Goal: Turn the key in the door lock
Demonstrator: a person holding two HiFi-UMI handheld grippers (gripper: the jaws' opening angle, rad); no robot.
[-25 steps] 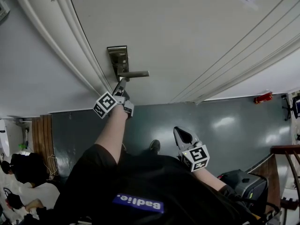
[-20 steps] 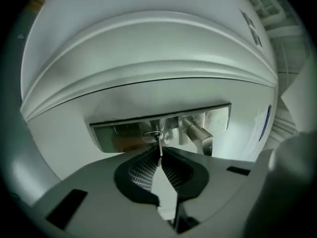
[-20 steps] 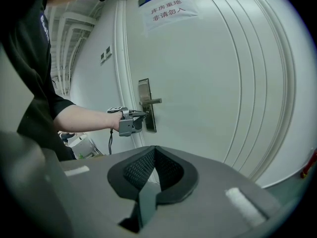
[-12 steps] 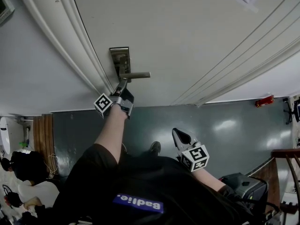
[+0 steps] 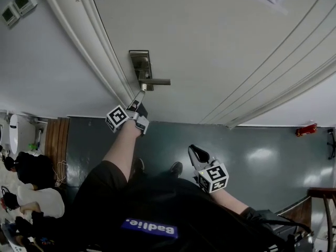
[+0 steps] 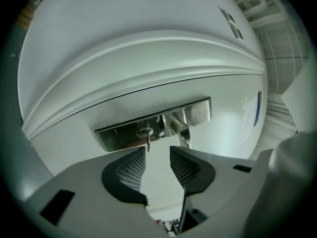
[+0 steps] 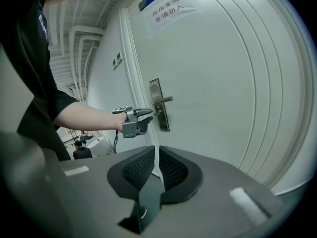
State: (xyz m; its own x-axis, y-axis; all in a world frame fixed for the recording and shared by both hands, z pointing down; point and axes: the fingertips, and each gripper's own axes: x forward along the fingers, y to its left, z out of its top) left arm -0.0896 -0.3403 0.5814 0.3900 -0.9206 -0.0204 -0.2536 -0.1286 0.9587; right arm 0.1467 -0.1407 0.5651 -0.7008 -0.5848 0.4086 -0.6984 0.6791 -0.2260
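Left gripper: jaws stand apart and have just been opening, with nothing pressed between the mesh-textured pads. The key sits in the keyhole of the metal lock plate on the white door, its shank hanging out just beyond the jaw tips, nearer the left-hand pad in the left gripper view; no contact visible. The lever handle sticks out from the same plate beside the key. In the head view this gripper is held out on a bare forearm, its tips just short of the plate. Right gripper: jaws closed to a thin slit and empty, held low and well back from the door, above the grey floor. A paper notice is stuck high on the door.
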